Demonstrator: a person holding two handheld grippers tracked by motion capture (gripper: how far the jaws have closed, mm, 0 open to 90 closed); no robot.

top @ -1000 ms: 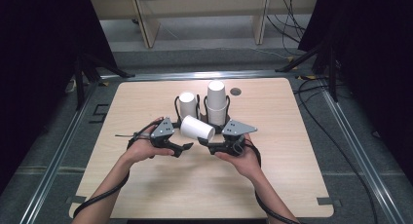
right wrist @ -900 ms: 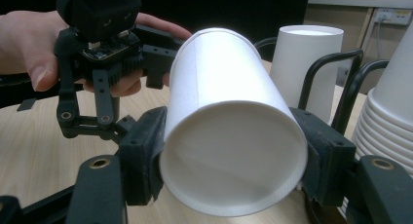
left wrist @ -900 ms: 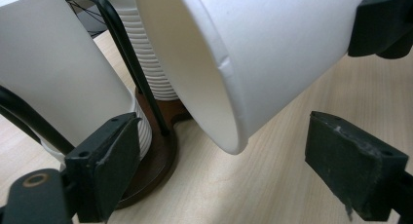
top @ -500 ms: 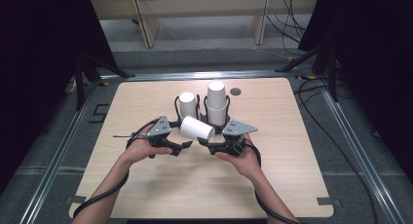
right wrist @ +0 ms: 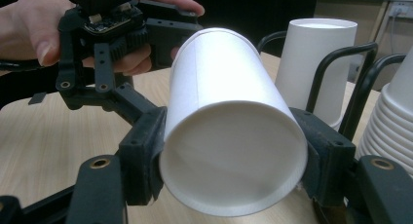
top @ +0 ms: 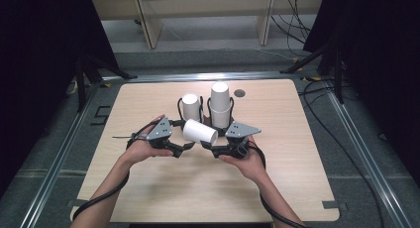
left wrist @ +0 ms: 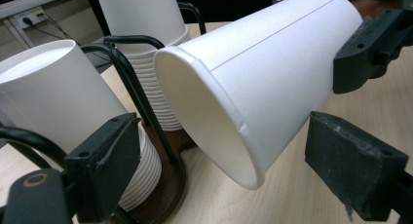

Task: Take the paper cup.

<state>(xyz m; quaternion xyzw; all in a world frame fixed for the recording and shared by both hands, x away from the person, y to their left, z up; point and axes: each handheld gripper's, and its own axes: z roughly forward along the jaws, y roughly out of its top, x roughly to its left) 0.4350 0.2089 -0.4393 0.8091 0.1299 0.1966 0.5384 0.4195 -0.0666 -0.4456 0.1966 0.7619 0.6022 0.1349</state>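
High view | plain paper cup [top: 199, 132], no print, empty, lying sideways | right gripper [top: 216, 149] clamps its base | left gripper [top: 185, 147] jaws wide around its rim, not touching | cup stacks [top: 219, 103] in wire holder [top: 209, 107]

Matt white paper cup [top: 199, 132], pale wood-grain table [top: 277, 178]
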